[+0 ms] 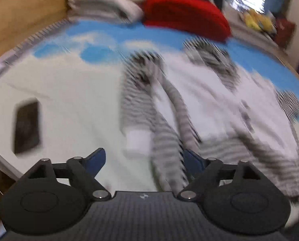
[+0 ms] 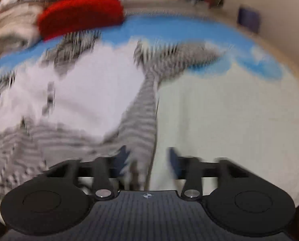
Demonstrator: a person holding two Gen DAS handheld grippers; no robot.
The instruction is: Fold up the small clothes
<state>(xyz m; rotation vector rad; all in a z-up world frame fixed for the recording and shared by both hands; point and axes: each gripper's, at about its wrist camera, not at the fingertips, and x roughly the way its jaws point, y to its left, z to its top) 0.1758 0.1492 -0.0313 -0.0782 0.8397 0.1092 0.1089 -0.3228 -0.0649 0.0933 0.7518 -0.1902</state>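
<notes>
The left gripper [image 1: 143, 160] stood with its blue pads well apart, nothing pinched between them — a striped sleeve [image 1: 167, 150] of the garment ran down the gap toward the right-hand pad, but whether it brushed that pad I could not tell through the blur. The right gripper [image 2: 148, 160] was likewise spread, its pads apart; the other striped sleeve [image 2: 141, 120] lay between them, close by the left pad, and again the blur hid any contact.

The small garment [image 1: 219, 104] itself (white body, grey-and-white striped sleeves and hem) lay spread flat on the bed cover [image 1: 69, 100], a pale sheet with blue cloud-like patches along its far side. It sat to the right of the left gripper and to the left of the right one — so between the two.

Further out, a dark flat phone-like slab [image 1: 27, 128] rested on the cover at the left. At the far edge sat a red cushion [image 1: 185, 16] beside a heap of folded beige cloth [image 1: 105, 2].
</notes>
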